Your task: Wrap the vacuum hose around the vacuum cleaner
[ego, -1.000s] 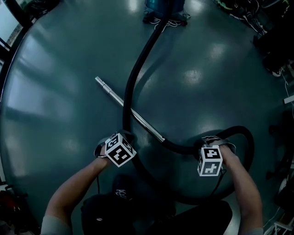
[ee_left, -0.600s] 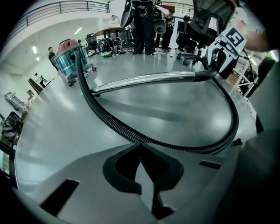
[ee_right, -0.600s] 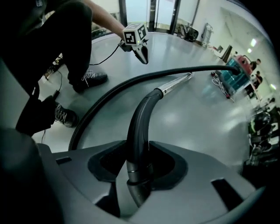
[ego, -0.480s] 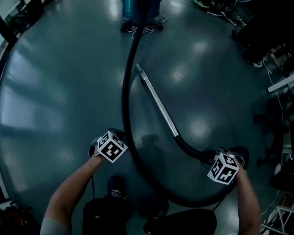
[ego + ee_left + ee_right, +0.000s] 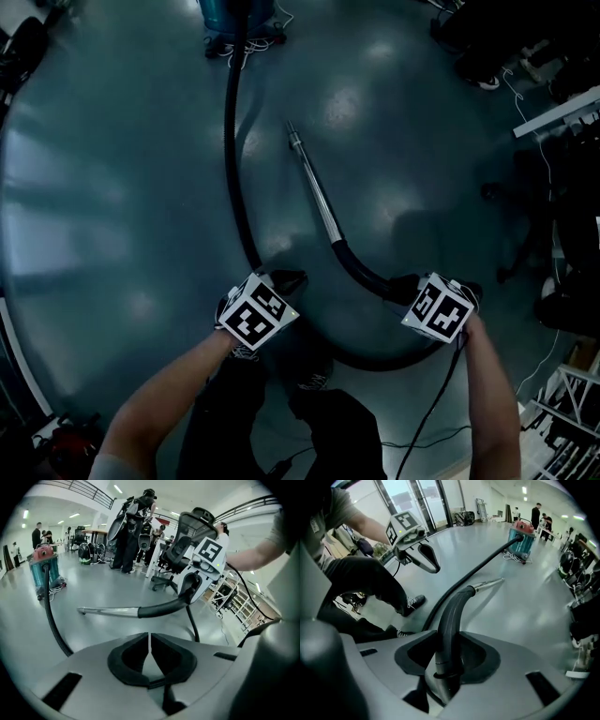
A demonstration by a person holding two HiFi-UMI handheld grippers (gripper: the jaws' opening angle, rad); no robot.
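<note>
vacuum hose point(image 5: 454, 606) between right gripper's point(image 5: 445, 641) just-closing jaws

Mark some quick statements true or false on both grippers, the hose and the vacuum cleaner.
The right gripper grips the curved handle. True; its jaws have just been closing on it.
The left gripper holds the hose. False: its jaws are together with nothing between them.
The hose is wound around the vacuum cleaner. False: the hose runs from the vacuum cleaner out across the floor.
A metal wand is joined to the handle. True.
</note>
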